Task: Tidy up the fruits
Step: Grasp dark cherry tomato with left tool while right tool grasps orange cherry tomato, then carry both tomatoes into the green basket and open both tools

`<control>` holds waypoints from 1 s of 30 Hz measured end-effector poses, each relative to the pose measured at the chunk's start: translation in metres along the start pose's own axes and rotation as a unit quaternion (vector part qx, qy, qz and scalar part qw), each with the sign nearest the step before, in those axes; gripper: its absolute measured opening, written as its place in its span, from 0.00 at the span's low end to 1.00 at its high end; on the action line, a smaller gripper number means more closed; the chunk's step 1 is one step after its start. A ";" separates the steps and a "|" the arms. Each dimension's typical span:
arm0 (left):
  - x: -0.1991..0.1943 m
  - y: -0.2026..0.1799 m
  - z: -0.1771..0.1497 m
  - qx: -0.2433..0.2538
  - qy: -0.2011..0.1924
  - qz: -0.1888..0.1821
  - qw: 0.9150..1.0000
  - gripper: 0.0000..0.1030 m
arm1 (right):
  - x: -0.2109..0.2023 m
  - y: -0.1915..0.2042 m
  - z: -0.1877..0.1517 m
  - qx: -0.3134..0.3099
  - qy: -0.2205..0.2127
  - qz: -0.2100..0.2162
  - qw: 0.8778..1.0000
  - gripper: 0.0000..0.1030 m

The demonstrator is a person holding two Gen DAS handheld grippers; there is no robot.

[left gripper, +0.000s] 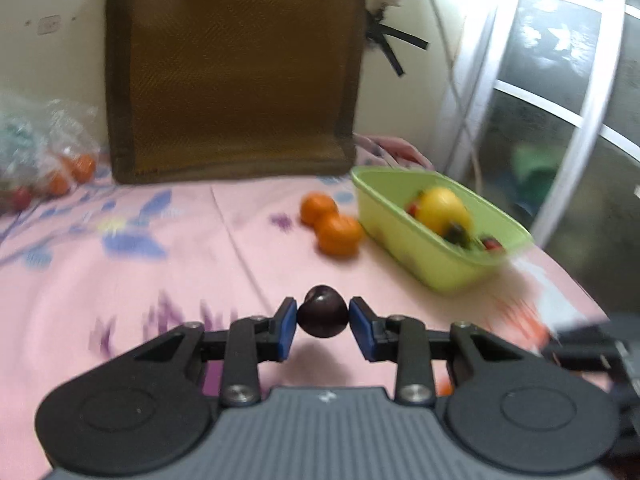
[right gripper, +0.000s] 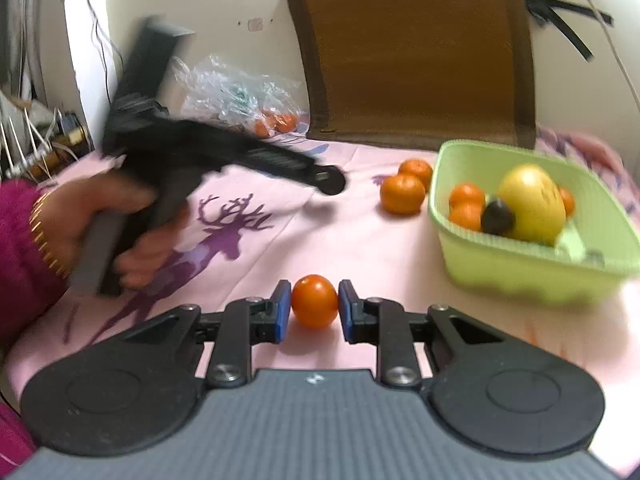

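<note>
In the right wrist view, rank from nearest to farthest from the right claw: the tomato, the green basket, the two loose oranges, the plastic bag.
1. Tomato: between the right claw's pads.
2. Green basket: ahead, to the right.
3. Two loose oranges: left of the basket, farther back.
4. Plastic bag: far left, by the wall.

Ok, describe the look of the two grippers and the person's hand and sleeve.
Both grippers, left and right, look alike: black linkage arms with silver screws, blue pads on the fingertips, two round black discs and a ribbed grey body bearing a small white logo. The person's left hand is bare, with a fuzzy magenta sleeve and gold bangles.
</note>
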State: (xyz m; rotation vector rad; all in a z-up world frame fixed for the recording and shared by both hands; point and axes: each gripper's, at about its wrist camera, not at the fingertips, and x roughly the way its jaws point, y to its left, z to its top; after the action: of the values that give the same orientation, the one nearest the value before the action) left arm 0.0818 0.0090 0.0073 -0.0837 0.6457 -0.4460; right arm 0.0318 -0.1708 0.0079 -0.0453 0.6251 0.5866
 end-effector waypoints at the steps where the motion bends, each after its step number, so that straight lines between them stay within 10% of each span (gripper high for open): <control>1: -0.009 -0.003 -0.009 0.001 0.001 0.003 1.000 0.29 | -0.003 0.002 -0.004 -0.001 -0.001 0.001 1.000 0.27; 9: -0.047 -0.029 -0.057 0.021 0.003 0.018 1.000 0.29 | -0.013 0.015 -0.020 -0.027 -0.013 -0.008 1.000 0.27; 24: -0.051 -0.041 -0.061 0.035 -0.003 0.041 0.999 0.39 | -0.015 0.030 -0.035 -0.057 -0.020 -0.021 0.998 0.32; 30: -0.045 -0.037 -0.050 0.021 0.003 0.022 1.000 0.29 | -0.013 0.030 -0.039 -0.061 -0.014 -0.011 0.998 0.31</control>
State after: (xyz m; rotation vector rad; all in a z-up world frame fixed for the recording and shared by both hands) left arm 0.0065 -0.0018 0.0007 -0.0284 0.6430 -0.4181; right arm -0.0139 -0.1606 -0.0127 -0.1575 0.5603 0.6030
